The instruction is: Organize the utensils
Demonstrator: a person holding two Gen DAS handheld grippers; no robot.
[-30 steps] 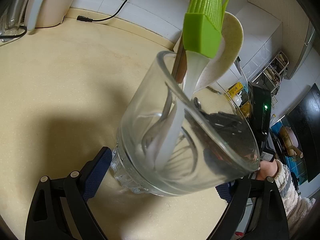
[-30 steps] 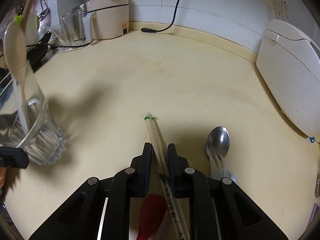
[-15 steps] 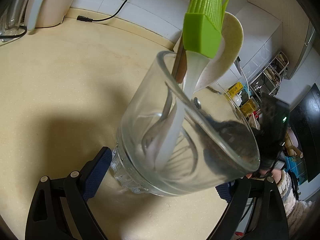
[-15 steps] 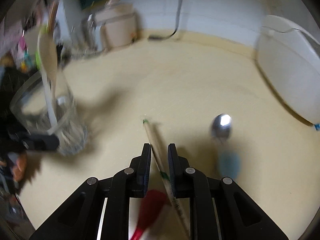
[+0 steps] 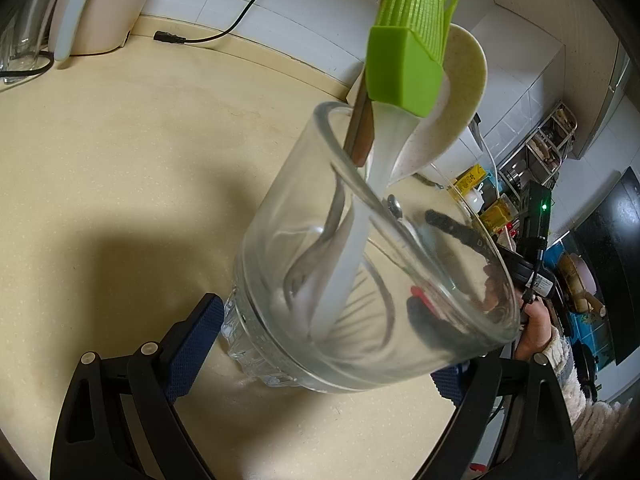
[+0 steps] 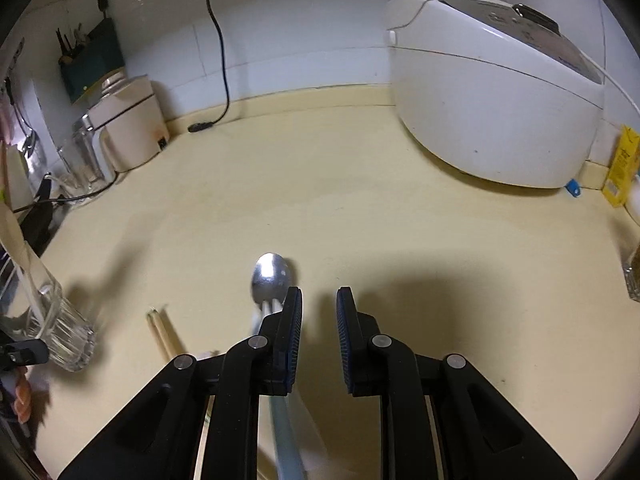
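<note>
Gripping the glass (image 5: 312, 280), left hand-held gripper (image 5: 320, 340) seemingly clamped; right hand-held gripper (image 6: 319, 308) apart, empty.

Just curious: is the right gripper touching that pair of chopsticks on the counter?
Apart. The right wrist view shows the chopsticks lying left of the open right gripper, with bare counter between.

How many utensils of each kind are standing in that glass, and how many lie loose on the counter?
In the glass:
Green brush: 1
Speckled cream spoon: 1
Wooden-handled utensil: 1
Wire whisk: 1
On the counter:
Metal spoon: 1
Chopsticks: 1 pair
Total: 6
</note>
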